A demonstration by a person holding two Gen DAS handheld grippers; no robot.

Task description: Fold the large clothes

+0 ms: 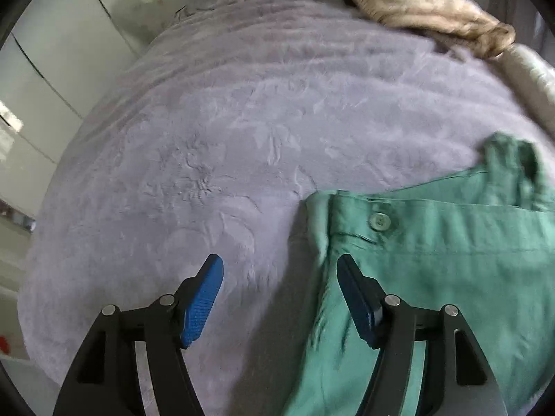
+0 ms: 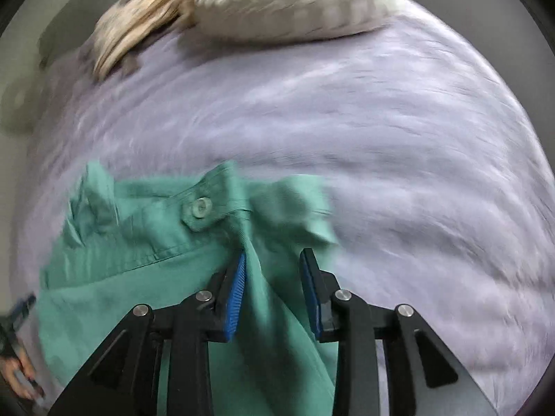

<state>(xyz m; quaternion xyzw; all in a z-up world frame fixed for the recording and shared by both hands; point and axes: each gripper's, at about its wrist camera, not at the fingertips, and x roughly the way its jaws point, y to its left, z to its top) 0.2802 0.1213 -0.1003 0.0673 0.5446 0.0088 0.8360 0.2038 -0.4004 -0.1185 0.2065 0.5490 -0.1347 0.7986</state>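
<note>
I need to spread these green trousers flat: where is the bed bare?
Bare purple bedspread runs from the green trousers waistband up to the beige cloth and white pillow. Also left of the trousers. Crowded only along that far edge.

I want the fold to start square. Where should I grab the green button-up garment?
Take the green button-up garment at its buttoned band, at both ends, coming from above: that thick seamed edge lies flat on the lilac bedspread.
</note>
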